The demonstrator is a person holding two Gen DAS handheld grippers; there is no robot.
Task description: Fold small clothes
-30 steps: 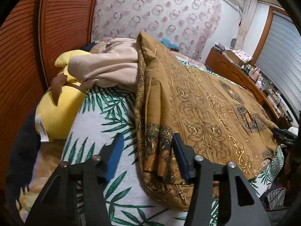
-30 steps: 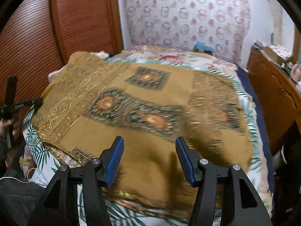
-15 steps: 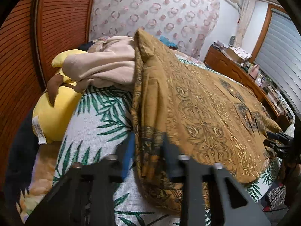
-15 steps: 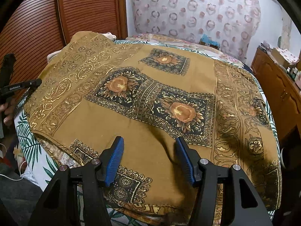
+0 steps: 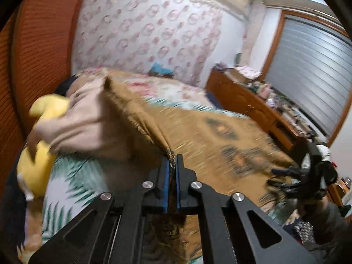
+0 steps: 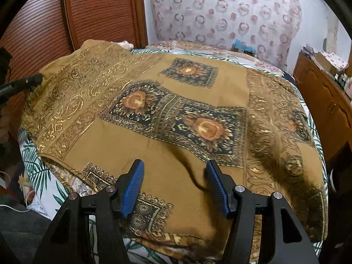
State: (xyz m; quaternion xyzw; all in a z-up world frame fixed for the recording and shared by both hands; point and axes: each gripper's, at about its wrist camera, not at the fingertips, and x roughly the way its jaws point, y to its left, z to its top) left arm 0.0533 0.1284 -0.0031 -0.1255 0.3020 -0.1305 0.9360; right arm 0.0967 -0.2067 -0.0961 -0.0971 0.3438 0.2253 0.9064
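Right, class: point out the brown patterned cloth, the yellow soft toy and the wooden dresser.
brown patterned cloth (image 6: 206, 129), right wrist view, on the orange flower in its middle.
yellow soft toy (image 5: 35, 169), left wrist view, on its lower body.
wooden dresser (image 5: 242, 101), left wrist view, on its front panel.

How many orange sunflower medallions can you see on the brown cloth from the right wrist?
4 on the brown cloth: one far centre, one mid-left, one in the centre, one fainter near the right edge. Folds and overhang may hide more.

A yellow plush toy (image 5: 37, 171) lies on the leaf-print bedsheet (image 5: 66, 189); a wooden dresser (image 6: 325, 101) stands beside the bed.
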